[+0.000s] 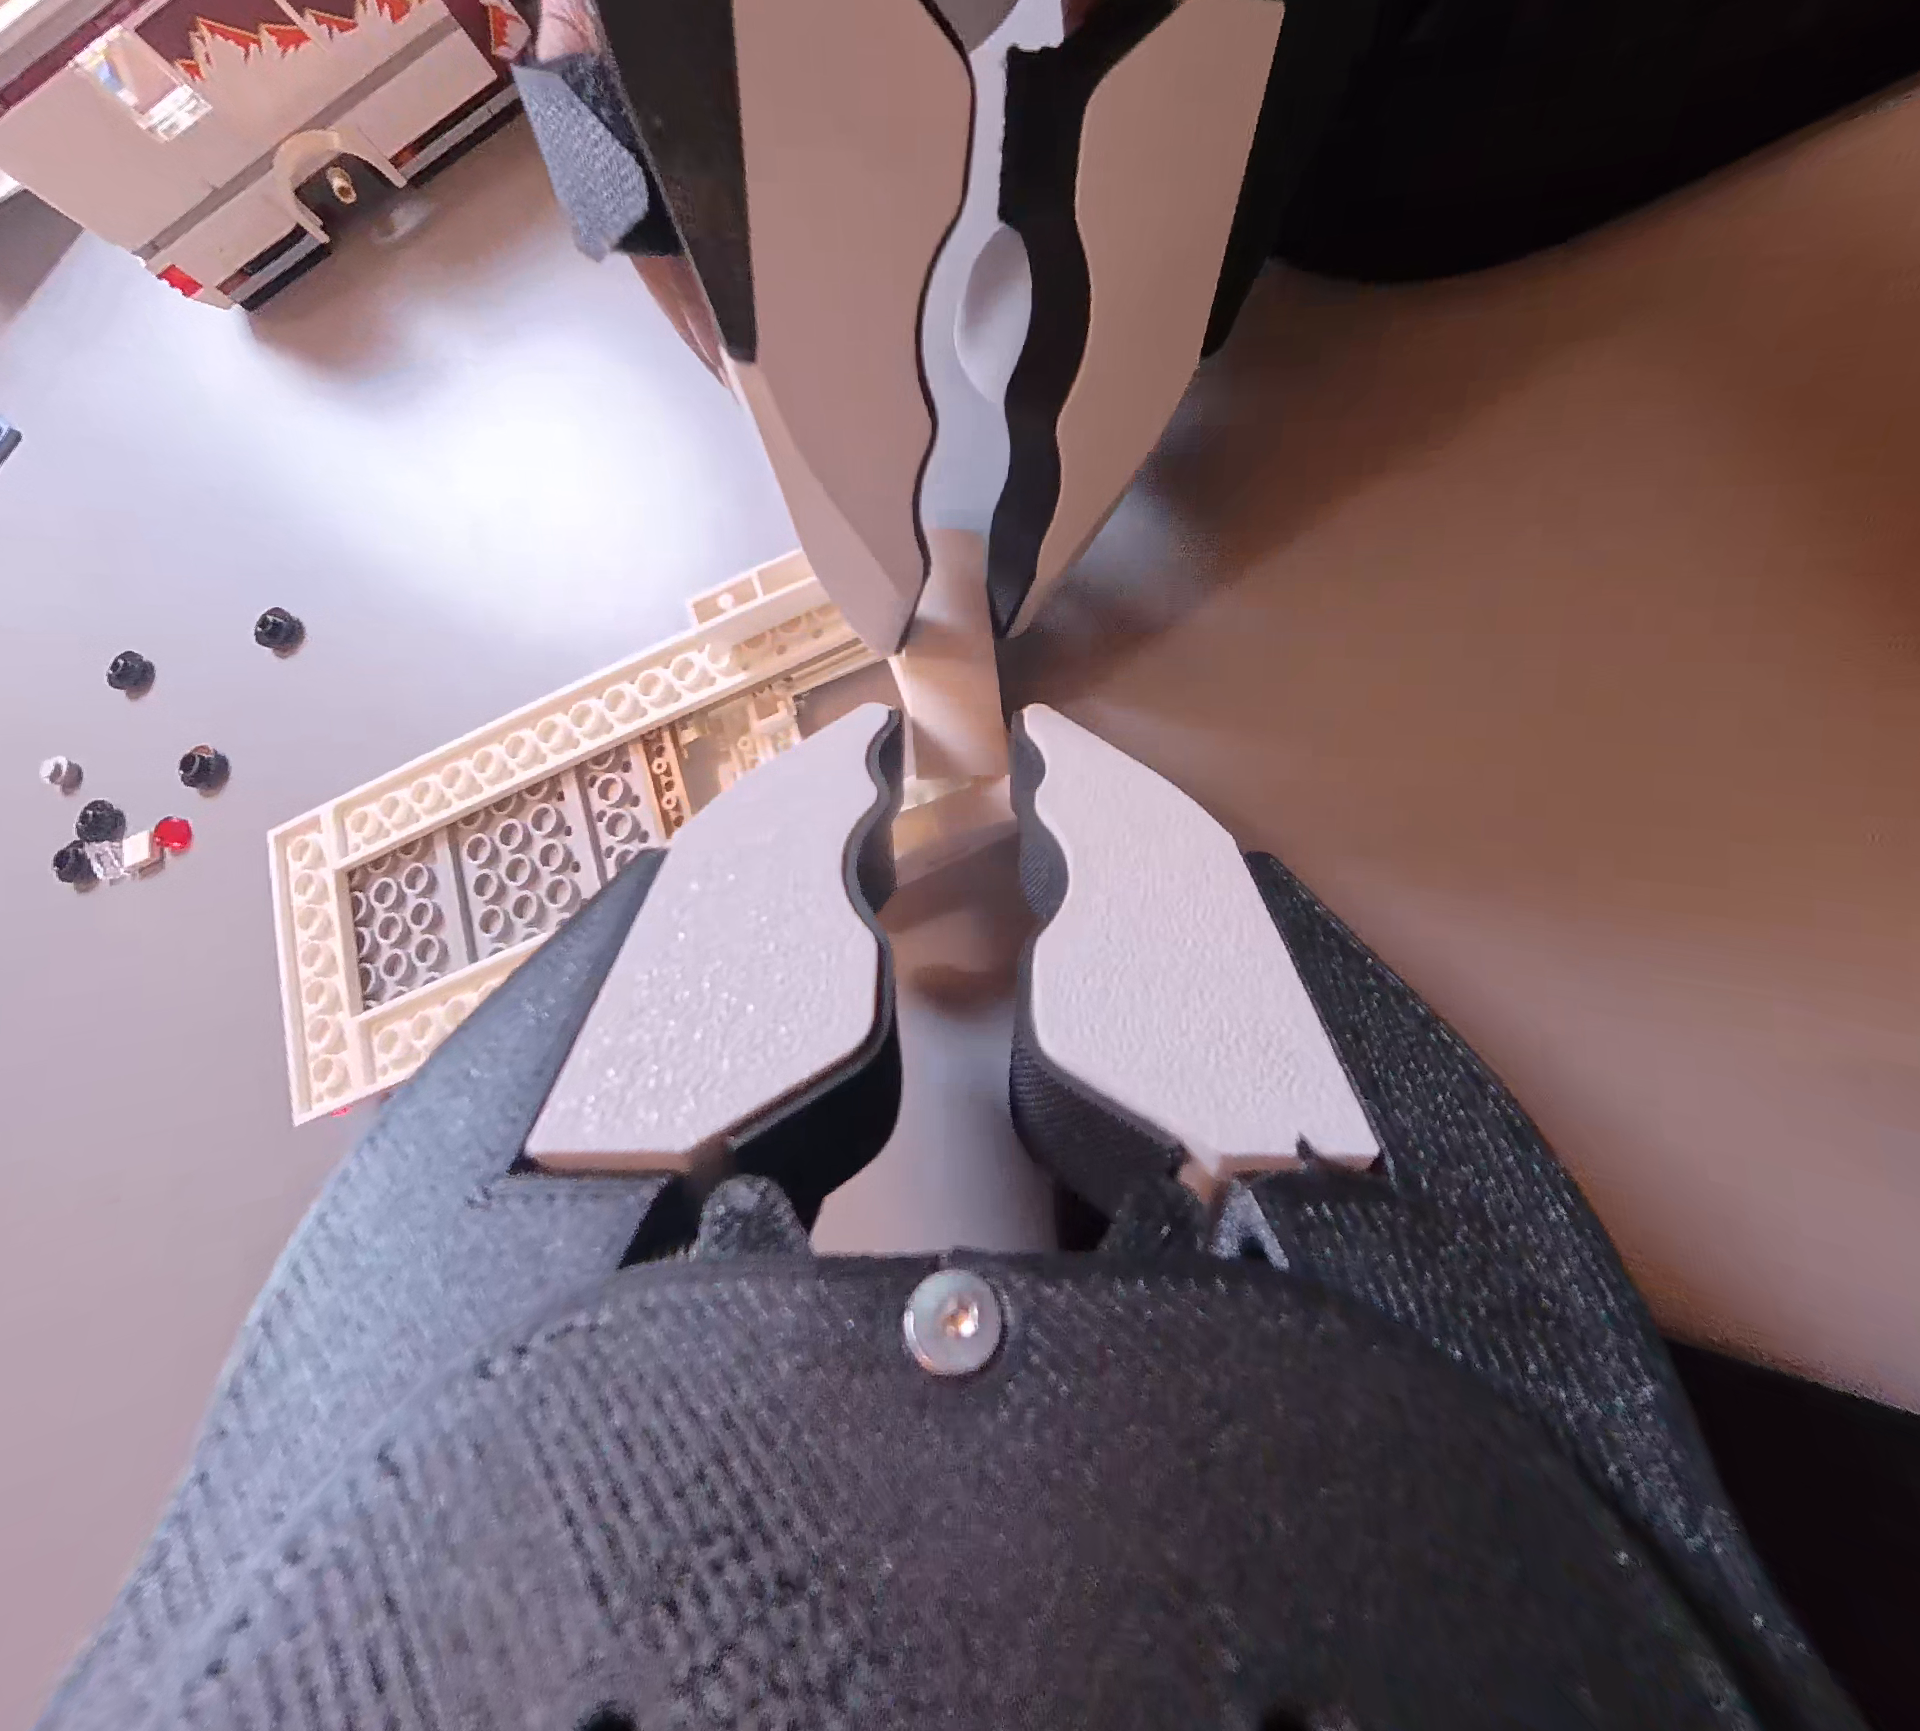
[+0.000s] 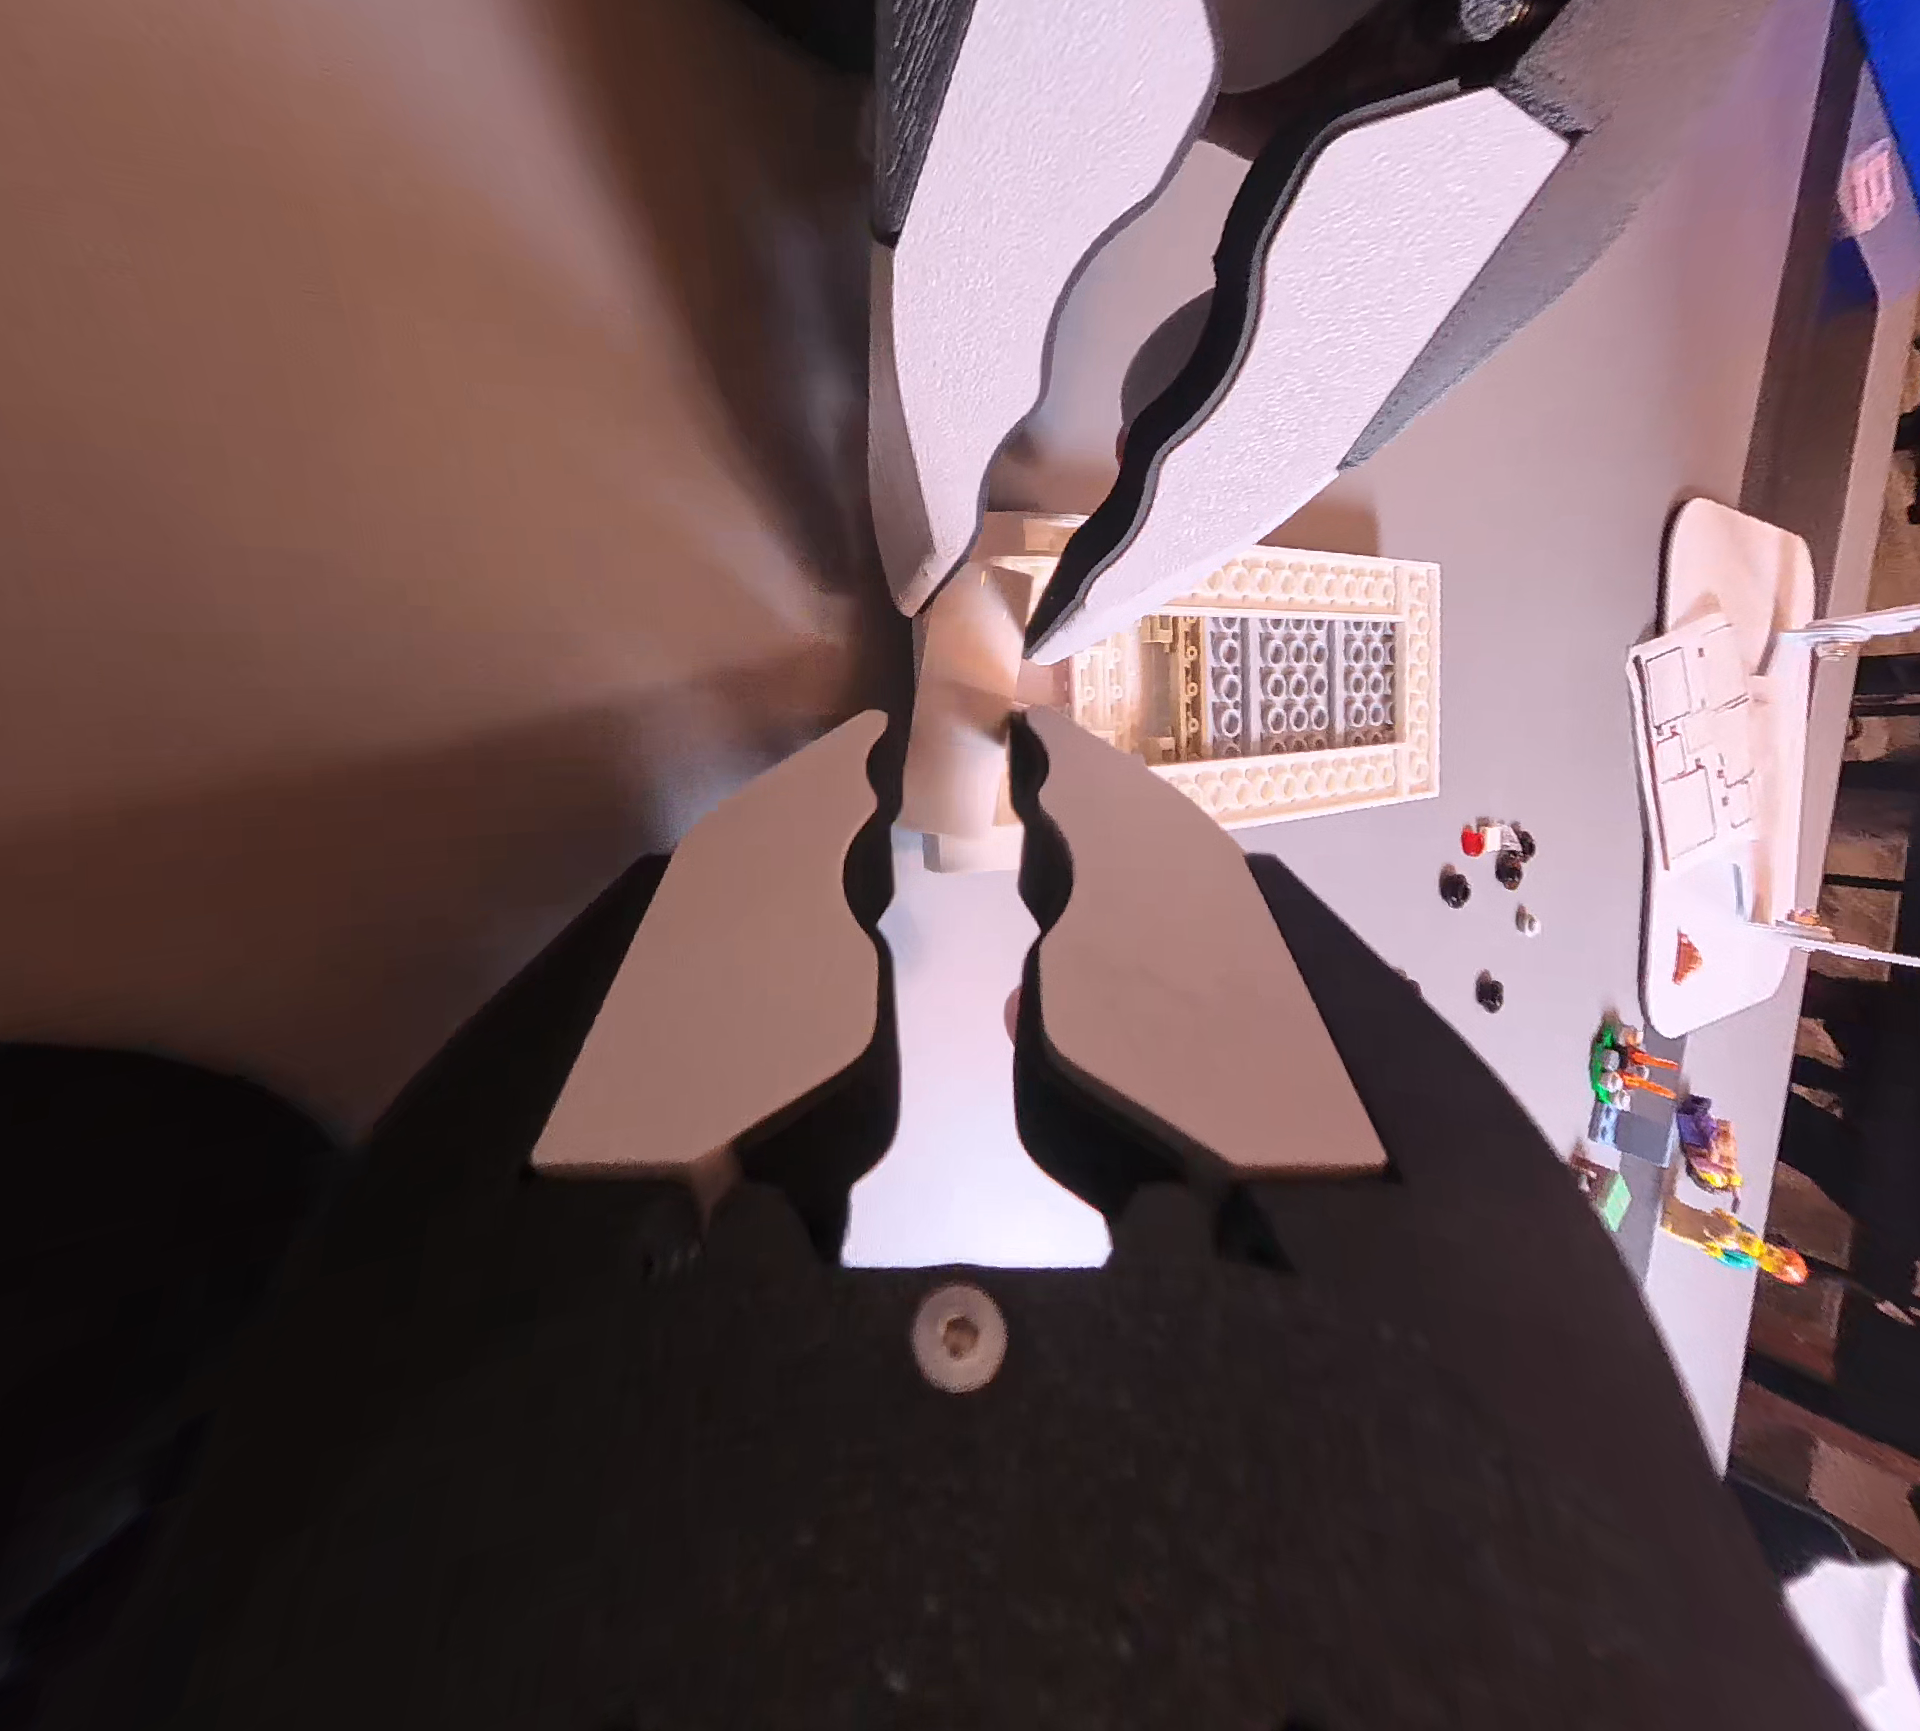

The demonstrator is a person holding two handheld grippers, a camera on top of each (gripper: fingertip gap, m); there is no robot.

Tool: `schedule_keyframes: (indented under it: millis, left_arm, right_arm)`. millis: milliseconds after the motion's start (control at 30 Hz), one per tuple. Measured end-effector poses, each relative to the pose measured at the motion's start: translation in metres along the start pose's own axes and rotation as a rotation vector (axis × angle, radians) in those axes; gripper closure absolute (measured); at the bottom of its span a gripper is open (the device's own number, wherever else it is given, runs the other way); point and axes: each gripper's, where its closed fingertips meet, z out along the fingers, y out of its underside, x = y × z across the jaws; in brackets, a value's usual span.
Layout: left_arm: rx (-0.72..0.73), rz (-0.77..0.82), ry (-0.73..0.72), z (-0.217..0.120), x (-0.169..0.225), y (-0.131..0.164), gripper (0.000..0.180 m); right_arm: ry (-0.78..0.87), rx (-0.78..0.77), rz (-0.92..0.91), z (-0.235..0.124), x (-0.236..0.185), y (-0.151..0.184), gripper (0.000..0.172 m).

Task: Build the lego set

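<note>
Grippers meet tip to tip over the grey table, both clamped on one small cream brick piece: the left gripper from below, the right gripper opposite it. Just beside them lies a cream studded plate; small black round bits lie scattered well apart.

2 grippers, 1 cream studded plate, 5 black round studs.
</note>
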Motion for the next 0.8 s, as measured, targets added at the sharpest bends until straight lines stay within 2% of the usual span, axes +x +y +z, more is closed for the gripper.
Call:
schedule_keyframes:
  millis: [433,533,667,800]
  left_arm:
    - [-0.04,-0.057,-0.024,-0.001,-0.004,0.002,0.164]
    - [-0.053,-0.091,-0.027,-0.001,-0.005,0.003,0.164]
    - [-0.069,-0.106,-0.027,-0.002,-0.005,0.003,0.164]
    - [-0.085,-0.095,-0.033,-0.001,-0.003,0.003,0.164]
  right_arm:
    - [-0.049,0.039,0.073,0.001,0.005,-0.004,0.152]
    - [-0.067,0.068,0.125,-0.006,0.01,-0.009,0.156]
    - [-0.141,0.01,0.189,-0.006,0.008,-0.001,0.159]
    - [-0.195,0.018,0.224,-0.005,0.008,-0.001,0.163]
